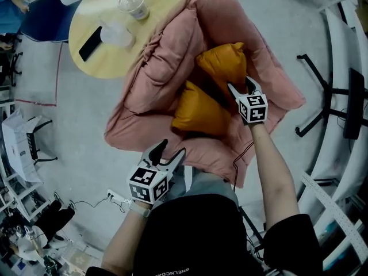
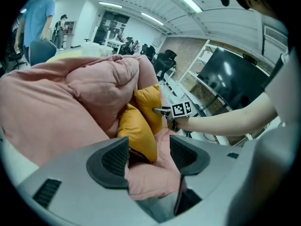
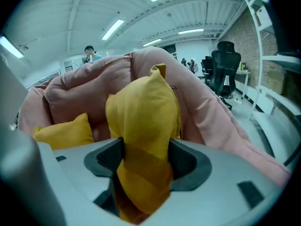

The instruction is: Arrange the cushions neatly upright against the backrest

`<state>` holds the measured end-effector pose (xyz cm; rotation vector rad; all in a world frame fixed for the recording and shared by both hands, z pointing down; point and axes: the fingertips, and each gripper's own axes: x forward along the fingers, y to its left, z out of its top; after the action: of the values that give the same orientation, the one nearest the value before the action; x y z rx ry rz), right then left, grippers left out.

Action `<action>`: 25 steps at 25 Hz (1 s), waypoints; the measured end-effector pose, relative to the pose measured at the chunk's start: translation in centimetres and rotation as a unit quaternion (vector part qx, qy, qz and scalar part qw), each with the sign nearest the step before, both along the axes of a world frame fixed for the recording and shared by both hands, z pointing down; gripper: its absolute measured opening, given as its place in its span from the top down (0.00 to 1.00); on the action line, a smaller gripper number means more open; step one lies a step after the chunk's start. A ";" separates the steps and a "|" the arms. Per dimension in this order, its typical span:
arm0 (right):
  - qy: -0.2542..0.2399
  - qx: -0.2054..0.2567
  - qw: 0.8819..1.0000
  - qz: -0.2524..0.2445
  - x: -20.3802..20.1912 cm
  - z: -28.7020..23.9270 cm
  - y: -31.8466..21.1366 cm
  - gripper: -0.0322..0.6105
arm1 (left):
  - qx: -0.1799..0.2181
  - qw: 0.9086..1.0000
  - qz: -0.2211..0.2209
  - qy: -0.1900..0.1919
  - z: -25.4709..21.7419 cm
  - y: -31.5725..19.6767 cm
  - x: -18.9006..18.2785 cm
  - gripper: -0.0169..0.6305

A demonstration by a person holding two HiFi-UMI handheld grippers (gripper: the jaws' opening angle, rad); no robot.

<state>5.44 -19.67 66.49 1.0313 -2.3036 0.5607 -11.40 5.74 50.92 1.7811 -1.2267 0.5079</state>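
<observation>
Mustard cushion (image 3: 143, 121) caught between the jaws of the right gripper (image 3: 146, 161), which stand partly closed with both pads pressed into the fabric of its lower end. The rest of the cushion rises upright just beyond the jaws, in front of the pink sofa's padded backrest (image 3: 84, 88). To finish this step well, the cushion looks best brought in until its back lies flat on the backrest and its lower edge sits on the seat, and released only once it stands by itself. A pinch this low on soft stuffing may let the top flop over. Left of these jaws and lower, a second mustard cushion (image 3: 63, 131) leans tilted against the backrest, probably the next to be straightened. The left gripper (image 2: 148, 157) hangs with jaws wide apart, nothing between the pads and touching nothing. The sofa's front edge lies just beyond them, with the second cushion farther ahead. Far beyond both jaws, behind the sofa, a round yellow counter (image 1: 95, 56) bears a lidded plastic cup (image 1: 133, 6) and a dark phone (image 1: 90, 43).
</observation>
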 end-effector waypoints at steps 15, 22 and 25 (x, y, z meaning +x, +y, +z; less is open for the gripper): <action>-0.068 -0.012 0.997 0.020 1.1 -2.2 3.6 0.32 | -0.025 0.999 0.028 -0.036 2.4 -2.2 -1.4 0.54; -0.054 -0.160 0.985 -0.018 3.2 4.1 14.8 0.32 | -0.040 0.994 0.057 -0.080 3.9 -4.7 -1.7 0.54; -0.033 -0.232 0.970 -0.067 3.3 7.2 20.0 0.32 | -0.063 0.991 0.070 -0.096 5.3 -4.8 -1.8 0.54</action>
<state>8.71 0.29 73.65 0.6345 -2.1274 1.0279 -13.24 0.95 56.24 1.7498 -1.1755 0.8360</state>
